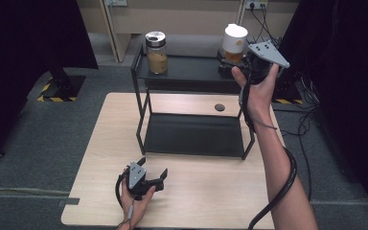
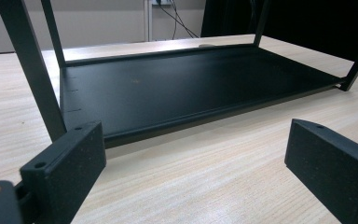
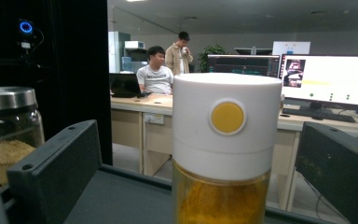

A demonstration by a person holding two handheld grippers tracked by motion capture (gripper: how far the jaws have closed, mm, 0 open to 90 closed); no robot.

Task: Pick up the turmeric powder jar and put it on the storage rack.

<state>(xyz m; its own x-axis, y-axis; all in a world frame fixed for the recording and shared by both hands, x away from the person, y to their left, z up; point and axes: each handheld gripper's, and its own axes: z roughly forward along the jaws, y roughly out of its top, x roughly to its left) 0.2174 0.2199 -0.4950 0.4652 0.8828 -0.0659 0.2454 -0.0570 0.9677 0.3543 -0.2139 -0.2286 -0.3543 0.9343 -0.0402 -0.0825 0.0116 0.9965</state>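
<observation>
Right gripper [image 1: 231,61] spread around white-lidded jar [image 1: 234,44] on rack [image 1: 191,72] top shelf, apart from steel-lidded jar [image 1: 156,52]; left gripper [image 1: 154,168] spread, empty, low over table [image 1: 211,191].

Both forearms are bare, with no sleeves. The left gripper [image 1: 154,173] is black, topped by a grey three-cornered plate dotted with small dark screw holes; a black cable loops from its rear. Its jaws are blocky, matte black and finely grained, each with a small round hole near the upper edge, and a brass-coloured ring sits at the base of one. The right gripper [image 1: 233,64] carries the same grey plate, and a thick black cable winds along that forearm.
</observation>
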